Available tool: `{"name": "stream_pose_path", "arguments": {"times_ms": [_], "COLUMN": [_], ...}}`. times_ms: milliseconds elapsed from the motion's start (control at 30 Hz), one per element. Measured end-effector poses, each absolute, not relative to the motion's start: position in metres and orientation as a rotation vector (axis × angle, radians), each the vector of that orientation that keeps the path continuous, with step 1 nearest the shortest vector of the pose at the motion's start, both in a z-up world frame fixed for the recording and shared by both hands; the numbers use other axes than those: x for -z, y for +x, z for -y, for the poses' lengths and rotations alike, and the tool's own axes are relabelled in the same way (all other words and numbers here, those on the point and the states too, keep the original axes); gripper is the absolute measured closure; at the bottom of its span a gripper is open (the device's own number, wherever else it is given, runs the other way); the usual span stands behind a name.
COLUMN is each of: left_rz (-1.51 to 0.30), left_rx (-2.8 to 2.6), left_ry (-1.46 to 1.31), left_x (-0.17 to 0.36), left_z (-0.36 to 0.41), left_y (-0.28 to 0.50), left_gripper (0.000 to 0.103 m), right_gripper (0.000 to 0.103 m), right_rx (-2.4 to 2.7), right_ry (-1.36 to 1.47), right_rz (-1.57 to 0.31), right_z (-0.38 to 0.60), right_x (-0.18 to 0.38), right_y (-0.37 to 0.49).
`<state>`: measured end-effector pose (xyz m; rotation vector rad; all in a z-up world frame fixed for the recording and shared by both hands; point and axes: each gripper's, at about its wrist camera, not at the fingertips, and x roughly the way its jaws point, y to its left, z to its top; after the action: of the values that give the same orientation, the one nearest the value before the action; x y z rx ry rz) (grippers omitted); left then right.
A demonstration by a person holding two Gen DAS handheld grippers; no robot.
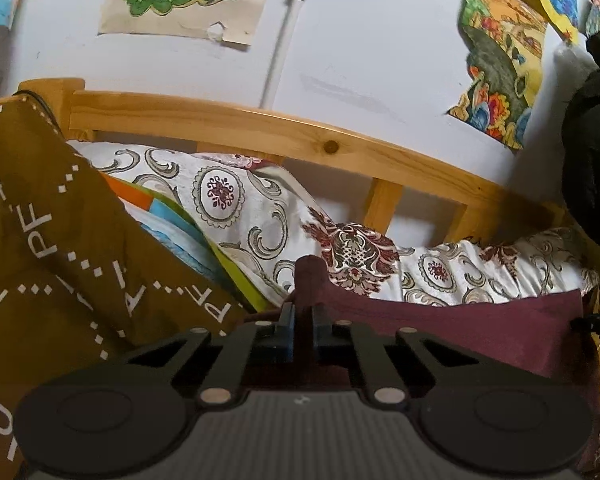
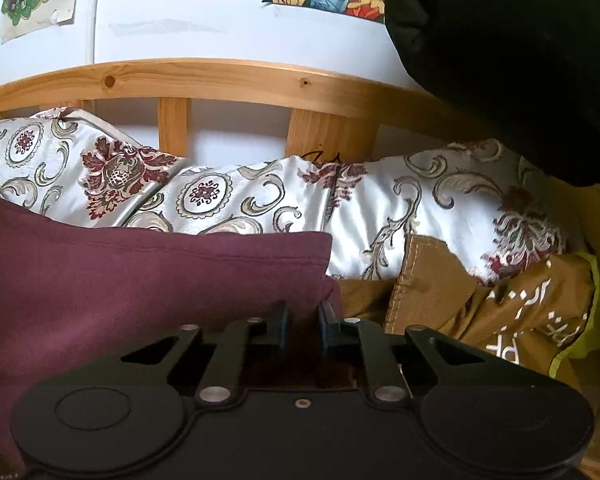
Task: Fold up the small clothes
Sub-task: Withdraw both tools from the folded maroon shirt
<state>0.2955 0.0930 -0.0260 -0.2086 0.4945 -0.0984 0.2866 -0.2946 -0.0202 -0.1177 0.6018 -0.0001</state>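
Observation:
A maroon garment (image 1: 460, 328) stretches between both grippers above the bed. My left gripper (image 1: 303, 316) is shut on its left corner, which sticks up between the fingers. In the right wrist view the same maroon garment (image 2: 140, 280) fills the lower left, and my right gripper (image 2: 303, 320) is shut on its right corner. The garment's top edge runs straight between the two grips.
An ochre sheet with white lettering (image 1: 60, 260) covers the bed and also shows in the right wrist view (image 2: 520, 312). Patterned white pillows (image 2: 260, 196) lie against the wooden headboard (image 1: 260, 128). A dark garment (image 2: 520, 60) hangs at the right.

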Motion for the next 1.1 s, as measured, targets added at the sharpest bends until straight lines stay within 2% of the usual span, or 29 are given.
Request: {"name": "stream_pose_path", "arguments": {"times_ms": [133,200,267,300,333,367,400,467,500,567,667,733,933,1100], "left_rz": [-0.51,-0.511,-0.509,-0.507,-0.502,-0.494,-0.489,-0.482,-0.477,-0.456,-0.429,-0.422,-0.415,-0.504], "left_rx": [0.087,0.069,0.062,0.059,0.055,0.053,0.052,0.047,0.04,0.024,0.03,0.032,-0.021,-0.099], "left_ry": [-0.204,-0.193,-0.195,-0.199,-0.204,-0.211,-0.214,-0.215,-0.216,-0.219,-0.228,-0.229,-0.198,-0.452], "left_x": [0.026,0.024,0.023,0.022,0.02,0.019,0.018,0.015,0.013,0.008,0.002,-0.003,-0.016,-0.008], "left_z": [-0.093,-0.091,-0.091,-0.091,-0.091,-0.092,-0.092,-0.092,-0.092,-0.092,-0.093,-0.095,-0.106,-0.121], "left_y": [0.297,0.297,0.295,0.294,0.293,0.291,0.29,0.287,0.286,0.28,0.269,0.261,0.225,0.2], "left_gripper": [0.094,0.088,0.065,0.058,0.048,0.04,0.037,0.023,0.018,0.005,0.001,0.001,0.001,0.001], "right_gripper": [0.085,0.078,0.069,0.067,0.06,0.051,0.048,0.039,0.037,0.024,0.009,0.004,0.003,0.003], "right_rx": [0.014,0.022,0.03,0.031,0.034,0.039,0.043,0.047,0.049,0.046,0.032,0.022,0.028,0.058], "right_ry": [-0.123,-0.117,-0.109,-0.107,-0.106,-0.106,-0.104,-0.103,-0.103,-0.091,-0.04,-0.016,0.04,0.114], "right_rz": [-0.602,-0.606,-0.611,-0.615,-0.618,-0.619,-0.618,-0.612,-0.612,-0.619,-0.634,-0.644,-0.679,-0.67], "right_z": [0.295,0.297,0.299,0.299,0.3,0.3,0.301,0.301,0.301,0.301,0.3,0.297,0.288,0.282], "right_x": [0.017,0.017,0.016,0.016,0.016,0.016,0.016,0.016,0.017,0.019,0.025,0.031,0.059,0.074], "right_y": [0.285,0.283,0.28,0.278,0.275,0.272,0.269,0.26,0.256,0.247,0.231,0.22,0.188,0.173]}}
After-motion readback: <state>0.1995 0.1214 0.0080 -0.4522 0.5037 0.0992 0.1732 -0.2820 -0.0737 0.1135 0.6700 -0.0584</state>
